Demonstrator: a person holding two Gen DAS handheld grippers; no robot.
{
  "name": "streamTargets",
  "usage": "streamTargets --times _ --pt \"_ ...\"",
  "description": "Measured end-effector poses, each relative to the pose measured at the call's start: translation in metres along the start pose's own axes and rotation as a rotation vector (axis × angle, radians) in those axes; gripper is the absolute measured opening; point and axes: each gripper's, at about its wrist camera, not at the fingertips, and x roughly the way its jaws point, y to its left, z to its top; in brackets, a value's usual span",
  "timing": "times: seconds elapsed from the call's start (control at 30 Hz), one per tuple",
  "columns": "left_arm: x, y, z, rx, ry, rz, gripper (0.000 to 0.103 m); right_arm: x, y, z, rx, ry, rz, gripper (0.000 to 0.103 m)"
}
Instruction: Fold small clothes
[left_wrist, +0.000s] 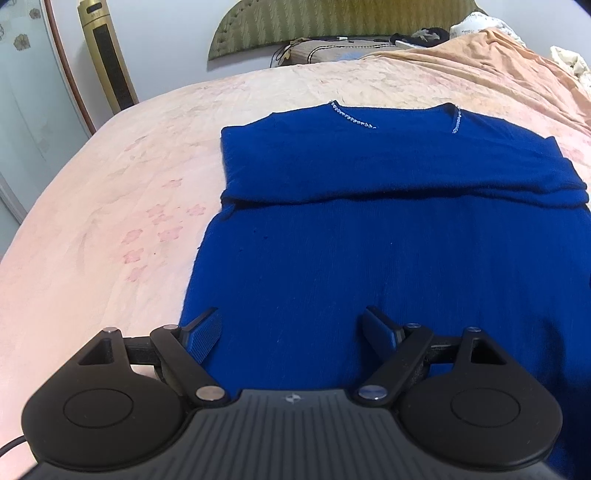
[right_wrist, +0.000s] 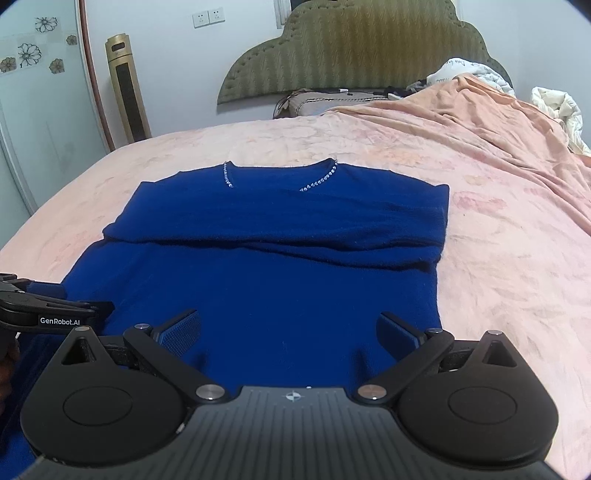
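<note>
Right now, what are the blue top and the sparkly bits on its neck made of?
The top looks like soft knitted wool or acrylic: matte, fuzzy edges, fine ribbing. The sparkly bits look like small rhinestones or beads, glinting silver-white; glass or plastic, I cannot tell.

Bed (right_wrist: 498, 229) — covered in a pale pink floral sheet, wrinkled toward the far right. Blue sweater (right_wrist: 258, 280) lies flat on it, neckline toward the green headboard (right_wrist: 354, 51), sleeves folded across the chest. At the head end — a brownish pillow (right_wrist: 310, 101) and a white bundle of bedding (right_wrist: 554, 110).
</note>
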Motion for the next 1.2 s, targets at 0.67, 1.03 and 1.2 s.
streamTargets --times 0.67,1.03,1.2 --pt "-0.026 0.009 -0.016 0.022 -0.010 0.026 0.084 -0.032 0.009 -0.016 -0.021 -0.024 0.047 0.102" --pt "-0.034 0.036 -0.026 0.039 -0.035 -0.015 0.086 -0.039 0.011 -0.025 -0.037 -0.015 0.047 0.102" --pt "-0.022 0.083 -0.032 -0.022 -0.012 -0.098 0.086 -0.046 -0.013 -0.039 -0.009 -0.003 -0.040 0.101"
